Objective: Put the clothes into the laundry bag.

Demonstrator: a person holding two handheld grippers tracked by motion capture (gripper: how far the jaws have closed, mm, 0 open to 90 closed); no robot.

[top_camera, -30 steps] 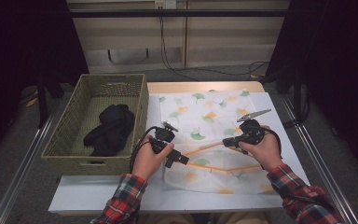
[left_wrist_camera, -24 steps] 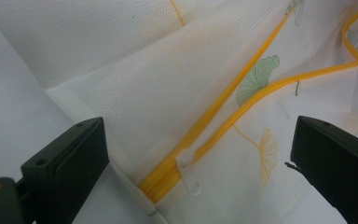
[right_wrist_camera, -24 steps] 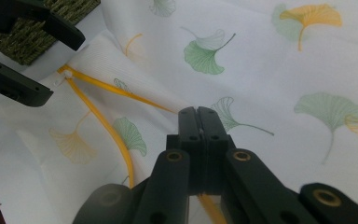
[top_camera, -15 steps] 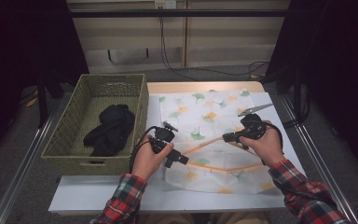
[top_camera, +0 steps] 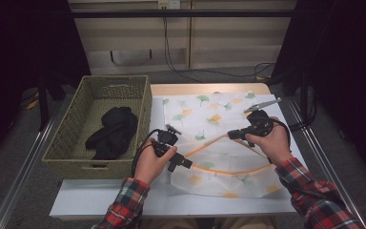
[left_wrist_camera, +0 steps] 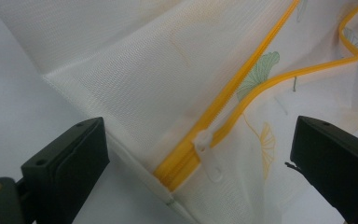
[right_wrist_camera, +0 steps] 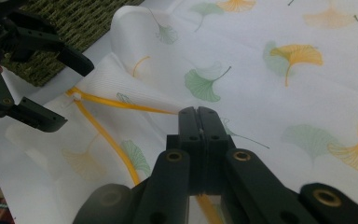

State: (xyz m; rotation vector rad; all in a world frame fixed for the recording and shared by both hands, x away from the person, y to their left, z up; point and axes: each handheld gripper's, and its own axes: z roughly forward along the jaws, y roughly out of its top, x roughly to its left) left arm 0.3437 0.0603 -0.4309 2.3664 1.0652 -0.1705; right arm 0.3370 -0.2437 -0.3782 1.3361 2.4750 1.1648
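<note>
The right gripper (right_wrist_camera: 199,116) is clamped on the upper zipper edge of the leaf-print mesh bag (top_camera: 219,143), lifting it off the white table (top_camera: 100,200). The left gripper (left_wrist_camera: 200,149) stands wide around the zipper pull (left_wrist_camera: 205,144). Left of the bag, a wicker basket (top_camera: 76,129) holds black cloth (top_camera: 112,131).

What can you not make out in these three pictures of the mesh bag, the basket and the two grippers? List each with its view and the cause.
- Dark bundle in the basket, high view: too dark and small to tell what it is.
- What the right gripper pinches, right gripper view: its closed jaws cover the spot.
- Bag's inside, high view: the printed top layer hides it.
- Zipper far end, left gripper view: cut off at the top edge.
</note>
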